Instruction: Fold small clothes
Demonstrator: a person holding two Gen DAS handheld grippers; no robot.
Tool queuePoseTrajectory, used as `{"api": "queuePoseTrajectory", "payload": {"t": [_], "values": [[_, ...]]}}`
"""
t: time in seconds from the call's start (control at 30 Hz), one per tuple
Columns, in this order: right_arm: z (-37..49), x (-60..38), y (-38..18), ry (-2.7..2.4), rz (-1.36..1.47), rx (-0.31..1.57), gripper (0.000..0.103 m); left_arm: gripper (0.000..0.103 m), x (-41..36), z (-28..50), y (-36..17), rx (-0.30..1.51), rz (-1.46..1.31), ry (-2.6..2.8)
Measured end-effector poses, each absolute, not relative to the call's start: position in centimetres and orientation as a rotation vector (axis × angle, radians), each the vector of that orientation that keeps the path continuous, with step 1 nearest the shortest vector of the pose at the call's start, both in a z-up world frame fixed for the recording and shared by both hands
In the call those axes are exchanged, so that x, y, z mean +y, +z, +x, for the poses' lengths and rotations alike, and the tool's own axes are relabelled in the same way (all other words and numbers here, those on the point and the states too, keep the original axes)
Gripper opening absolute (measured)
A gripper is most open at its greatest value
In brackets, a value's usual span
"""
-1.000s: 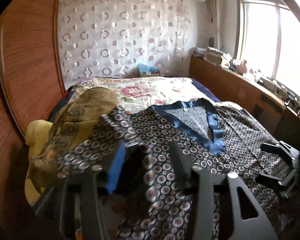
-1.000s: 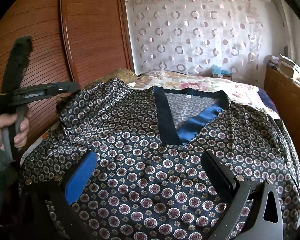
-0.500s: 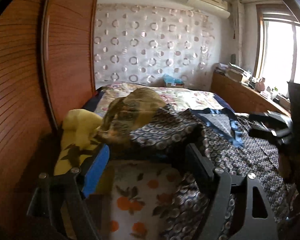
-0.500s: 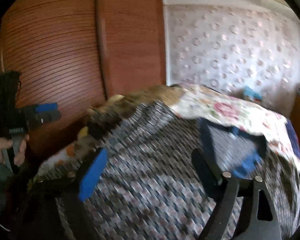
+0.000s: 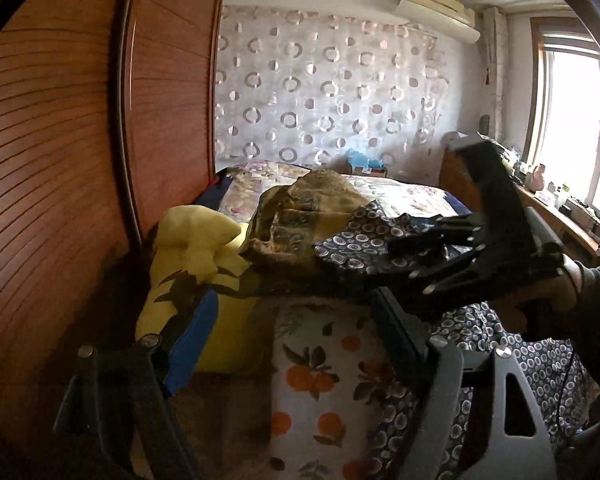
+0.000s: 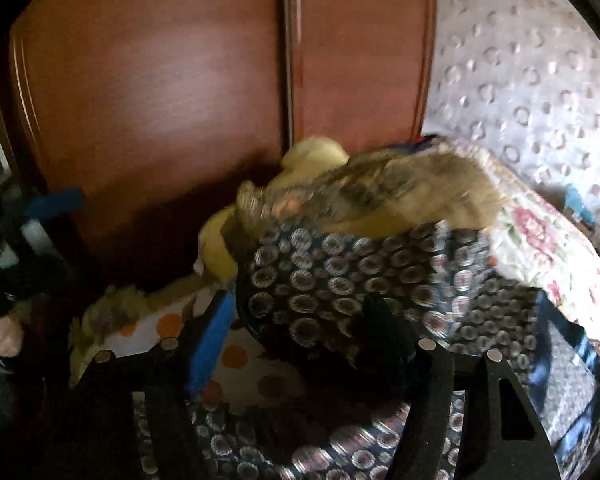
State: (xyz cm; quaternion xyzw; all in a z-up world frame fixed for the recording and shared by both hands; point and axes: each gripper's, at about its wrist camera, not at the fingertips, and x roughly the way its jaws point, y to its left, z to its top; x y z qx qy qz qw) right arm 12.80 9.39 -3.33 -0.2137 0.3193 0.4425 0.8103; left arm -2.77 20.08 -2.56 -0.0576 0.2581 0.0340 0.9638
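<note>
Right wrist view motion-blurred: circle-print garment [image 6: 340, 280] pattern smeared, olive cloth [image 6: 380, 196] detail unreadable. Left claw [image 6: 40, 216] cut off at frame edge, jaw state indeterminate. Right claw [image 5: 396, 258] tips buried in garment fold; sill items [image 5: 556, 192] too small to identify.

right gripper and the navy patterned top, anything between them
Nothing visible. In the right wrist view the right gripper stands open right at the navy patterned top, the raised sleeve fabric reaching between its fingers. The olive and yellow clothes pile lies behind the sleeve, not in front.
</note>
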Motion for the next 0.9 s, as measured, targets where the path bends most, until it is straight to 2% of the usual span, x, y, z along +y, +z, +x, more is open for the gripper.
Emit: {"api": "queuePoseTrajectory", "payload": {"t": [0.07,0.13,0.2,0.23,0.27,0.3,0.67,0.73,0.8,0.9], "values": [[13.1,10.9,-4.3,0.933,-0.516,0.708,0.061,0.079,20.1,-2.7,-2.8,0.528,-0.117,0.066],[14.2,11.7,-5.3,0.910,-0.558,0.716,0.049,0.079,20.0,-2.6,-3.0,0.533,-0.114,0.063],[14.5,11.6,-5.3,0.892,-0.567,0.705,0.020,0.079,19.7,-2.4,-3.1,0.536,-0.111,0.058],[14.7,11.3,-5.1,0.894,-0.553,0.703,0.016,0.079,19.7,-2.4,-3.1,0.536,-0.110,0.056],[14.8,10.9,-4.7,0.902,-0.532,0.698,0.006,0.079,19.6,-2.3,-3.1,0.537,-0.109,0.052],[15.0,10.4,-4.2,0.907,-0.511,0.685,0.005,0.079,19.4,-2.3,-3.1,0.537,-0.107,0.049],[15.6,0.0,1.3,0.776,-0.155,0.501,0.005,0.079,16.3,-0.4,-3.1,0.548,-0.078,-0.020],[16.0,-2.4,1.0,0.713,-0.137,0.507,0.018,0.079,15.5,0.1,-3.2,0.554,-0.069,-0.034],[16.5,-4.5,0.5,0.638,-0.141,0.525,0.049,0.079,14.6,0.7,-3.3,0.560,-0.060,-0.051],[16.3,-7.6,-0.4,0.614,-0.105,0.538,0.052,0.079,13.4,1.4,-3.3,0.563,-0.048,-0.070]]}}
